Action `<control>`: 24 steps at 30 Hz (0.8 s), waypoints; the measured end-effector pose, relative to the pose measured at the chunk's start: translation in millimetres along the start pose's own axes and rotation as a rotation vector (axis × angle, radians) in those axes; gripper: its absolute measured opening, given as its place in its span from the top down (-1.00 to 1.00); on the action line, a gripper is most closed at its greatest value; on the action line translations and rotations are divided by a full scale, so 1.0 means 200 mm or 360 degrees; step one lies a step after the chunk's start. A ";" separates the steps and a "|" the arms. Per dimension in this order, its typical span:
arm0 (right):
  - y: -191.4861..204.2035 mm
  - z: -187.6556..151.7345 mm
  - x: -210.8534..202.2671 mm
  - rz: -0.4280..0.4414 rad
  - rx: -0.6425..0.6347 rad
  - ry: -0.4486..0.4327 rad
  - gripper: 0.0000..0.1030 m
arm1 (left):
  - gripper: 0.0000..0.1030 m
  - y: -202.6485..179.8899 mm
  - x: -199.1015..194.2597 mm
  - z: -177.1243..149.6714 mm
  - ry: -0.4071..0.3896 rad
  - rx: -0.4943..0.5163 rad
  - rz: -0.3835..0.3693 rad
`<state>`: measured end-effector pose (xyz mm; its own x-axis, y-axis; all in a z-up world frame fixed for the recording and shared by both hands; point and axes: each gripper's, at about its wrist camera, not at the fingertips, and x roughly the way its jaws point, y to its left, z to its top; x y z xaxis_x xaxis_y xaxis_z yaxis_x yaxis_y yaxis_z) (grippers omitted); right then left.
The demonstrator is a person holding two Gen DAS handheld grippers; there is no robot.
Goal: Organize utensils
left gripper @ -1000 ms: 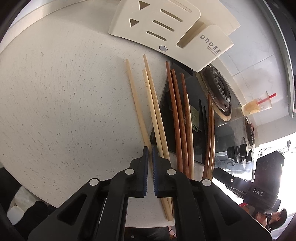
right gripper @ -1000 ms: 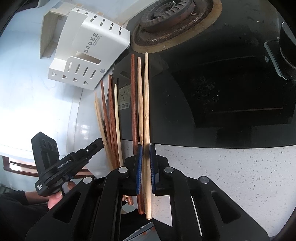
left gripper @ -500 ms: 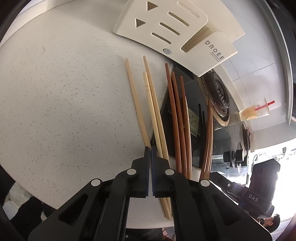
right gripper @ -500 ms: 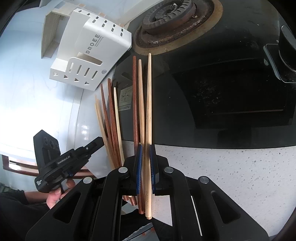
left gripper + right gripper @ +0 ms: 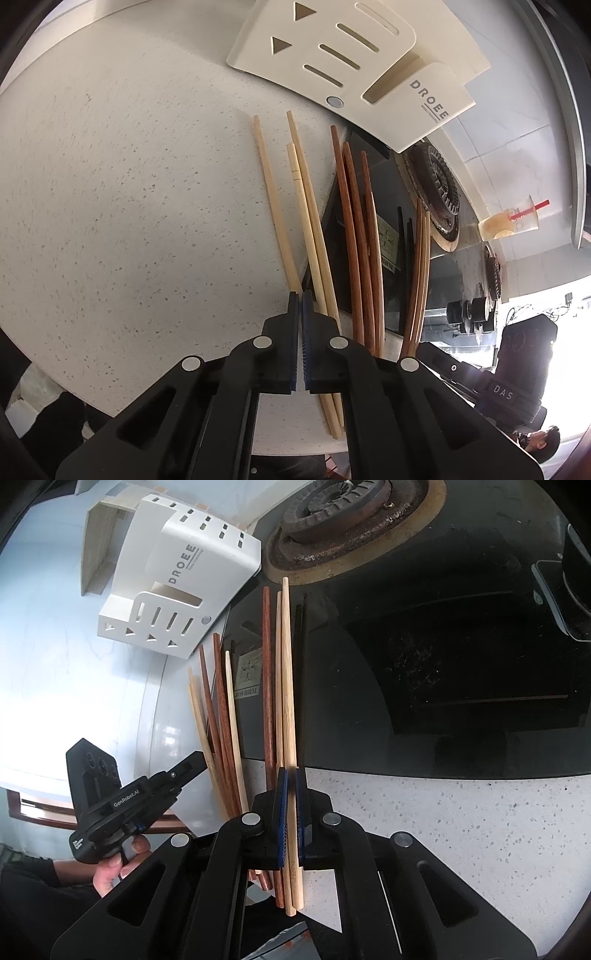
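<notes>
The right claw (image 5: pixel 290 808) is clamped on a pale bamboo chopstick (image 5: pixel 287 672), a long tapering round rod lying across the speckled white stone tabletop (image 5: pixel 461 823) and the glossy black glass stove (image 5: pixel 424 664). Just left of it lie a reddish-brown wooden chopstick (image 5: pixel 268 672) and a thinner tan one. Farther left, more chopsticks (image 5: pixel 354 236), dark red and light bamboo, fan over the stove edge. The left claw (image 5: pixel 299 339) has its blue ribbed pads pressed together with nothing between, above the light sticks. A white slotted plastic holder (image 5: pixel 351 62) marked DROEE lies at the far side.
</notes>
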<state>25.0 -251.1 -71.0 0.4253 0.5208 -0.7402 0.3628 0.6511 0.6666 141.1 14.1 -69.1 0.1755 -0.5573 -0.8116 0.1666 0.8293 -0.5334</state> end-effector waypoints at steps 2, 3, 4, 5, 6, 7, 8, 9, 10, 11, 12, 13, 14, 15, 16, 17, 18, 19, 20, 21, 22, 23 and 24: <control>0.00 0.00 0.01 0.0026 0.0020 0.0036 0.91 | 0.97 0.00 0.00 0.00 0.0000 0.0000 -0.0001; 0.00 0.00 0.02 0.0025 0.0016 0.0040 0.90 | 0.97 0.00 0.00 0.00 0.0000 0.0000 -0.0002; 0.01 0.00 0.02 0.0014 0.0001 0.0037 0.90 | 0.97 0.00 0.00 0.00 -0.0001 0.0001 -0.0001; 0.02 0.00 0.02 0.0000 -0.0017 0.0033 0.90 | 0.97 0.00 0.00 0.00 -0.0001 0.0001 -0.0001; 0.02 -0.01 0.02 -0.0008 -0.0024 0.0029 0.90 | 0.97 0.00 0.00 0.00 -0.0001 0.0000 -0.0001; 0.02 -0.01 0.02 -0.0013 -0.0032 0.0027 0.90 | 0.97 0.00 0.00 0.00 -0.0001 0.0000 0.0000; 0.02 -0.01 0.02 -0.0017 -0.0037 0.0026 0.90 | 0.97 0.00 0.00 0.00 -0.0002 0.0002 0.0001; 0.03 -0.01 0.02 -0.0024 -0.0048 0.0026 0.90 | 0.97 0.00 0.00 0.00 -0.0001 0.0003 0.0002; 0.03 -0.01 0.02 -0.0026 -0.0051 0.0025 0.90 | 0.97 0.00 0.00 0.00 -0.0001 0.0003 0.0002; 0.03 -0.01 0.02 -0.0026 -0.0053 0.0025 0.90 | 0.97 0.00 0.00 0.00 -0.0001 0.0004 0.0003; 0.03 -0.01 0.02 -0.0026 -0.0055 0.0026 0.90 | 0.97 0.00 0.00 0.00 -0.0002 0.0005 0.0003; 0.03 -0.01 0.02 -0.0027 -0.0056 0.0027 0.90 | 0.97 0.00 0.00 0.00 -0.0003 0.0006 0.0004; 0.03 -0.01 0.02 -0.0026 -0.0056 0.0028 0.90 | 0.97 0.00 0.00 0.00 -0.0005 0.0007 0.0005; 0.03 -0.01 0.02 -0.0025 -0.0056 0.0031 0.90 | 0.97 0.00 0.00 0.00 -0.0005 0.0009 0.0007; 0.03 -0.01 0.02 -0.0024 -0.0058 0.0034 0.88 | 0.97 -0.01 0.00 0.00 -0.0006 0.0012 0.0010; 0.02 -0.01 0.02 -0.0033 -0.0060 0.0035 0.71 | 0.97 -0.01 0.00 0.00 -0.0008 0.0015 0.0013; 0.02 -0.01 0.02 -0.0039 -0.0060 0.0033 0.52 | 0.97 -0.01 0.00 0.00 -0.0009 0.0018 0.0015; 0.02 -0.02 0.01 -0.0008 -0.0050 0.0017 0.28 | 0.97 -0.01 0.00 0.00 -0.0009 0.0019 0.0017; 0.01 -0.02 0.01 0.0016 -0.0048 0.0007 0.19 | 0.97 -0.01 0.00 0.00 -0.0009 0.0020 0.0017; 0.02 -0.02 0.00 0.0000 -0.0054 -0.0003 0.19 | 0.97 -0.01 0.00 0.00 -0.0009 0.0019 0.0017; 0.03 -0.02 -0.01 -0.0021 -0.0061 -0.0024 0.19 | 0.97 -0.02 0.01 0.00 -0.0010 0.0020 0.0019; 0.03 -0.02 -0.01 -0.0020 -0.0066 -0.0026 0.19 | 0.97 -0.02 0.01 0.00 -0.0010 0.0022 0.0020; 0.03 -0.02 -0.01 -0.0027 -0.0075 -0.0024 0.19 | 0.97 -0.02 0.01 0.00 -0.0010 0.0021 0.0020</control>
<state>23.0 -245.2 -65.4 0.4320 0.5015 -0.7496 0.3307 0.6852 0.6490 140.5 10.6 -68.8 0.1839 -0.5472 -0.8165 0.1771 0.8355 -0.5201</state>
